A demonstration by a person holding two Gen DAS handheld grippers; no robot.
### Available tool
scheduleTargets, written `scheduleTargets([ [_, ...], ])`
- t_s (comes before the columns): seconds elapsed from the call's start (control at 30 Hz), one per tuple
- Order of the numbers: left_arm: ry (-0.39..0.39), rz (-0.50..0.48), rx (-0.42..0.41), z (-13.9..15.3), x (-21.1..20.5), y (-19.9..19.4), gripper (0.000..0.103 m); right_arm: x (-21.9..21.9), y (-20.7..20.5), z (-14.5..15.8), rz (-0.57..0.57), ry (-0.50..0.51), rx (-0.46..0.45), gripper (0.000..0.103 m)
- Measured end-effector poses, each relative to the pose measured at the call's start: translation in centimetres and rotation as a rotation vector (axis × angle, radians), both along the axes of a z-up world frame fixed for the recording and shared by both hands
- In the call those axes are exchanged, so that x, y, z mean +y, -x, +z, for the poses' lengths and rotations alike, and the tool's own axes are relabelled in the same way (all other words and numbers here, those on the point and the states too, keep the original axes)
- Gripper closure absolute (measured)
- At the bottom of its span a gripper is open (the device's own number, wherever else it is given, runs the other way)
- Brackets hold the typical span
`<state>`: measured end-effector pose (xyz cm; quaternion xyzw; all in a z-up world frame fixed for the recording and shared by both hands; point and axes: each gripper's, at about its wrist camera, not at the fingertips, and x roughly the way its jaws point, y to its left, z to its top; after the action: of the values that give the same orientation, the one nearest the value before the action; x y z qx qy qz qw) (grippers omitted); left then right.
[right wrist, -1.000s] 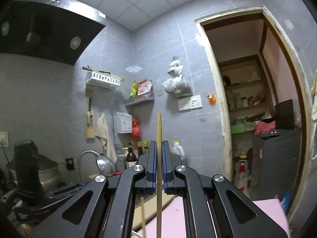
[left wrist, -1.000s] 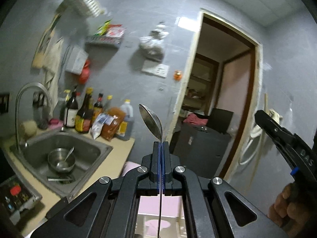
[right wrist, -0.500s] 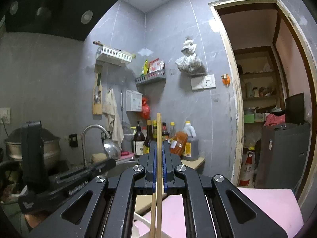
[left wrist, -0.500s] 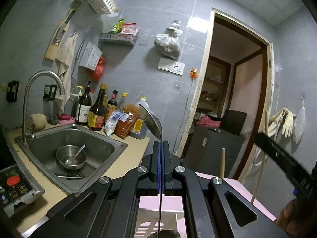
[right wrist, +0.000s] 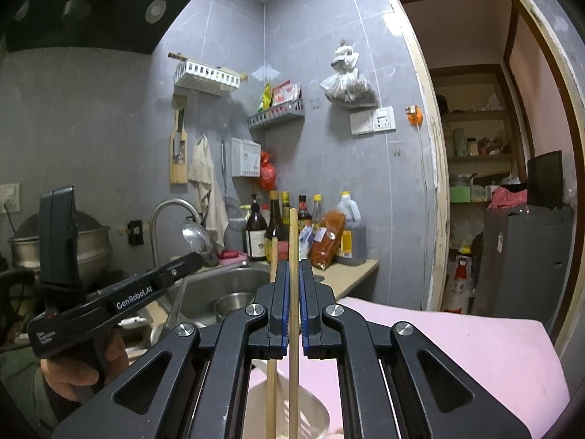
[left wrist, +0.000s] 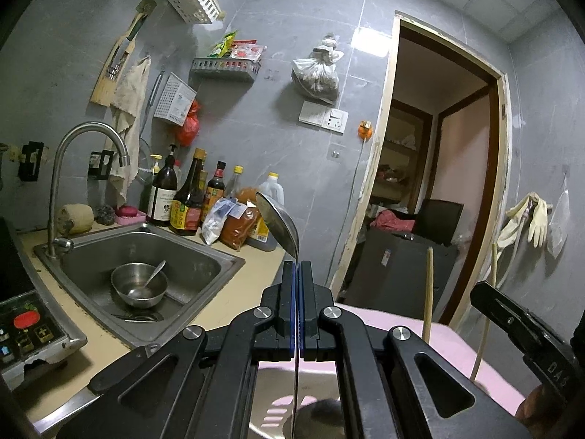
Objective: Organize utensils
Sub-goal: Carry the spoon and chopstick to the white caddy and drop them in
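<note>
Above the pink-topped bench, near its sink-side edge, I hold one utensil in each hand, both upright. My left gripper has its jaws pressed nearly flat together on the thin handle of a steel spoon, bowl up, the handle running down between the jaws toward a pale slotted holder directly beneath. My right gripper has its jaws narrowed on a wooden chopstick, with a slim gap showing either side of the stick; its lower end reaches into the white holder below. A second chopstick stands just beside it, outside the jaws, apparently already resting in the same holder, though its foot is hidden.

The step in hand, as I judge it, is lowering both pieces into the holder: the chopstick looks all but seated, the spoon only lined up over its slots. Next I would ease each one straight down until its end bears on the bottom, then part the jaws only a little so neither tips out. The spoon, top-heavy with its bowl uppermost, seems the likelier to lean. Over at the far edge of the counter, the sink holds a steel bowl with another spoon in it.
</note>
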<state>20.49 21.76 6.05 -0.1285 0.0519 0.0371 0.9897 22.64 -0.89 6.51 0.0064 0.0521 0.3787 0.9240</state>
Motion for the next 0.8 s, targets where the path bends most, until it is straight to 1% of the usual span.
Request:
scheduleTargets([
  [0.2, -0.035, -0.028, 0.068, -1.5, -1.1, 0.4, 0.103, -0.3, 0.3, -0.9, 0.001, 0.037, 0.034, 0.100],
  [0.3, -0.028, -0.050, 0.108, -2.2, -1.5, 0.7, 0.103, -0.5, 0.3, -1.2, 0.001, 0.052, 0.053, 0.099],
  [0.43, -0.023, -0.084, 0.146, -2.4, -1.9, 1.0, 0.103, -0.8, 0.4, -1.4, 0.002, 0.062, 0.076, 0.098],
  [0.57, -0.027, -0.091, 0.161, -2.3, -2.4, 1.4, 0.101, -1.0, 0.5, -1.5, 0.003, 0.067, 0.084, 0.096],
  [0.67, -0.011, -0.088, 0.160, -2.0, -2.4, 1.8, 0.097, -1.0, 0.4, -1.5, 0.004, 0.065, 0.084, 0.094],
  [0.73, -0.002, -0.094, 0.169, -1.8, -2.4, 1.9, 0.092, -1.0, 0.5, -1.5, 0.011, 0.062, 0.084, 0.088],
  [0.77, -0.001, -0.096, 0.171, -1.7, -2.4, 1.9, 0.089, -1.0, 0.6, -1.4, 0.012, 0.059, 0.082, 0.086],
  [0.8, -0.003, -0.097, 0.171, -1.5, -2.5, 2.0, 0.088, -1.1, 0.6, -1.3, 0.015, 0.055, 0.082, 0.085],
])
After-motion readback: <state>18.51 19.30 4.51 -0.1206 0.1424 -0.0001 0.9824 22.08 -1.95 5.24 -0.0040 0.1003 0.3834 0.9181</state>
